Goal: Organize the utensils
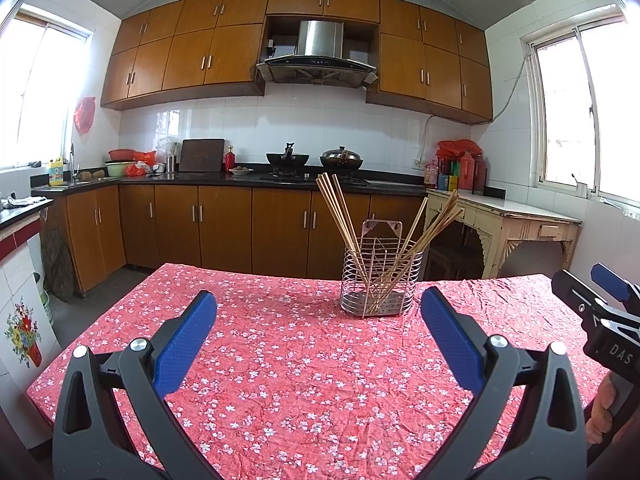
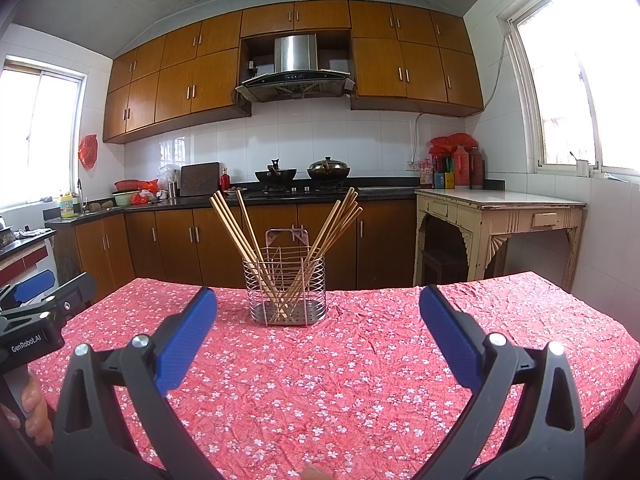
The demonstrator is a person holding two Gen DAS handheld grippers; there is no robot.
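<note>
**Chopsticks standing in the rack, both grippers hanging open above the table**

A wire rack [image 1: 382, 280] is sitting upright on the far half of a table [image 1: 280, 380] that is wearing a red cloth with small white flowers. Wooden chopsticks [image 1: 340, 212] are standing in the rack in two bunches, one leaning left and one leaning right, so that their tops are fanning apart and their lower ends are crossing near the rack's floor. In the right wrist view the rack [image 2: 285, 292] is showing nearly dead centre, with the chopsticks [image 2: 236, 224] spreading wide above its rim.

The left gripper [image 1: 318, 312] is hovering over the near part of the table, its jaws spread wide and gripping nothing; the rack is lying ahead of it and a little to the right, well apart from its blue pads [image 1: 188, 340]. The right gripper [image 2: 318, 312] is likewise hanging with its jaws released and empty, the rack lying straight ahead between the lines of its fingers but clear of them. Each gripper is showing at the edge of the other's view, the two being side by side.

Behind the table, brown cabinets [image 1: 224, 228], a black counter [image 1: 192, 178] carrying two woks [image 1: 288, 158] under a steel hood [image 1: 320, 52], and a cream side table [image 1: 508, 216] are filling the kitchen.
</note>
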